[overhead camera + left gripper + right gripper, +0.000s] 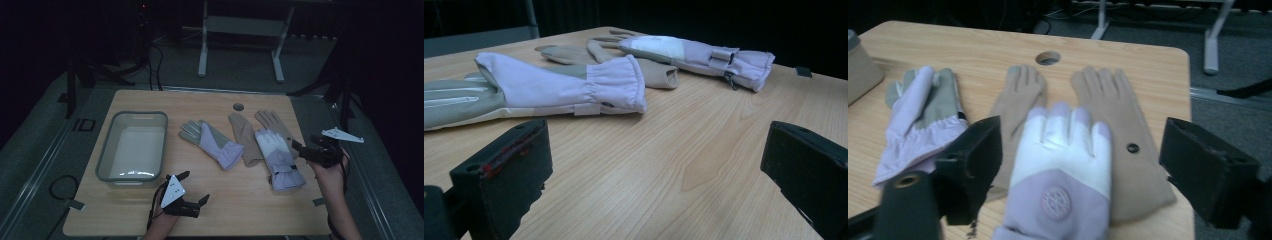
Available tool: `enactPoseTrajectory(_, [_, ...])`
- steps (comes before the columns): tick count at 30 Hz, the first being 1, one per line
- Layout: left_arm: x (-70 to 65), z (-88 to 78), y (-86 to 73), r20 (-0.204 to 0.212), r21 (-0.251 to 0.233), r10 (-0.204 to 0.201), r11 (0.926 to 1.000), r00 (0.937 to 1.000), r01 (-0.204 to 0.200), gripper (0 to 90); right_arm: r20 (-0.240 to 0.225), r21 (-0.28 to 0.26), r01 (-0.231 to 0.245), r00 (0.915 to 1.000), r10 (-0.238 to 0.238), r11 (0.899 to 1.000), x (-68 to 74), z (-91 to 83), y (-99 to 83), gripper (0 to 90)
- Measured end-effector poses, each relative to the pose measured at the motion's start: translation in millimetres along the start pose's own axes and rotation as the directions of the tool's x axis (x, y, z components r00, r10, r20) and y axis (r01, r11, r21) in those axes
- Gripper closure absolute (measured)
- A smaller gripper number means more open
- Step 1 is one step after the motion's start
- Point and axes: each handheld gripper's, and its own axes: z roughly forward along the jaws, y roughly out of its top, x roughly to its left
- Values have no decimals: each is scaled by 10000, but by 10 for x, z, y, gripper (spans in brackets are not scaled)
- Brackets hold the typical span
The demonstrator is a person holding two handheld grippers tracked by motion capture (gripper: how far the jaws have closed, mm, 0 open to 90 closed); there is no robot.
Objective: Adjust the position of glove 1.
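No text, number or brand name can be read anywhere in the pictures. A round embossed emblem is seen on the lilac back of the white-and-lilac glove [1058,170] in the right gripper view, but its pattern is too blurred for any letters to be made out.
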Motion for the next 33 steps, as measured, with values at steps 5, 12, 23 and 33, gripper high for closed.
enactPoseTrajectory(5, [1, 0, 0, 35, 2, -11, 10000, 10000, 11, 1, -482, 279, 721, 9963, -707, 9970, 176, 179, 150, 247])
enactPoseTrajectory(12, [3, 0, 0, 90, -18, -48, 10000, 9999, 48, 1, -1220, 395, 1351, 9841, -1294, 9900, 411, 417, 289, 307])
enactPoseTrajectory(23, [9, -1, -1, 163, -31, -108, 9999, 9998, 108, 1, -2034, 711, 1960, 9628, -1781, 9780, 698, 768, 381, 342])
enactPoseTrajectory(33, [16, -2, -2, 232, -43, -161, 9999, 9996, 162, 1, -2682, 1271, 2578, 9386, -2170, 9578, 979, 1184, 317, 438])
